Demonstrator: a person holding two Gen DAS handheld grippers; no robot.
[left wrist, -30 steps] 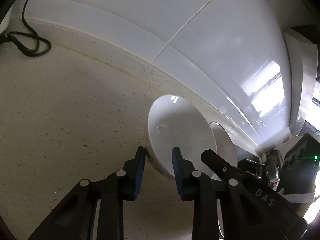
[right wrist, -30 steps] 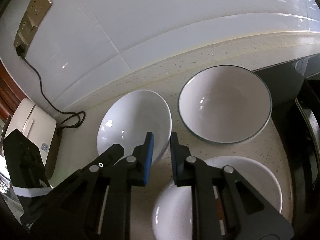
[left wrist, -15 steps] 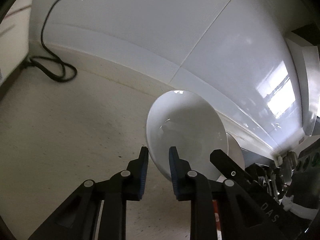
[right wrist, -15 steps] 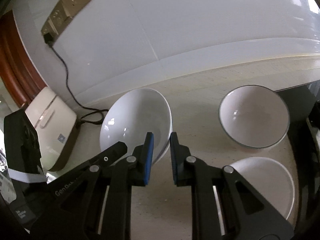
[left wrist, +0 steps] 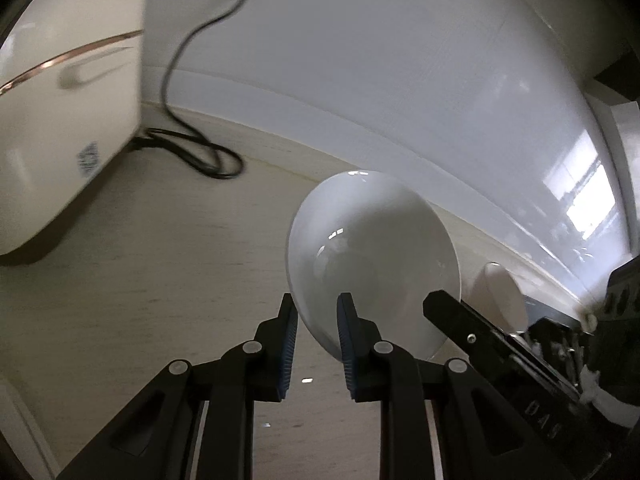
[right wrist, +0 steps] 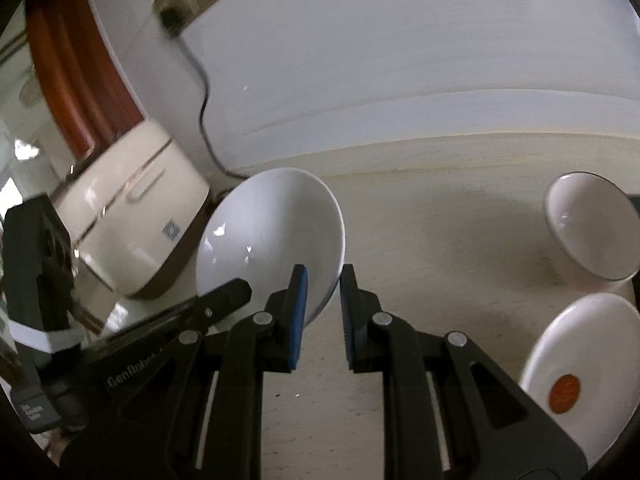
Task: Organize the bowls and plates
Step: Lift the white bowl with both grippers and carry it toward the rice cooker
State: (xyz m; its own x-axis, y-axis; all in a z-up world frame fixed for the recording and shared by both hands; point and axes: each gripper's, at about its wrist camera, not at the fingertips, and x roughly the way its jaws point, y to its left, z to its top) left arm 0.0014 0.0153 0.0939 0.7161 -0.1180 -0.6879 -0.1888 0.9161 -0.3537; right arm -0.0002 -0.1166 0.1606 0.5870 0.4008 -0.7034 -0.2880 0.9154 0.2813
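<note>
- The tabletop (right wrist: 440,240) is pale speckled stone against a white tiled wall (right wrist: 400,40); a cream appliance (right wrist: 132,200) with its cord (left wrist: 192,152) sits at the left end.
- A white bowl (right wrist: 264,232) is tilted and off the tabletop, held between both tools near the appliance. It looks like glazed ceramic: stiff, smooth, probably slippery and breakable, with some weight. The rim is the only thin part, so a pinch there with a pad inside and a pad outside suits it.
- A plate (right wrist: 580,360) with an orange sticker lies at the right edge, and a dark-rimmed bowl (right wrist: 588,228) rests just behind it.
- The left gripper (left wrist: 316,344) has its jaws narrowed on the white bowl's near rim.
- The right gripper (right wrist: 322,312) pinches the opposite rim, its left pad inside the bowl; contact of the outer pad cannot be told for sure.
</note>
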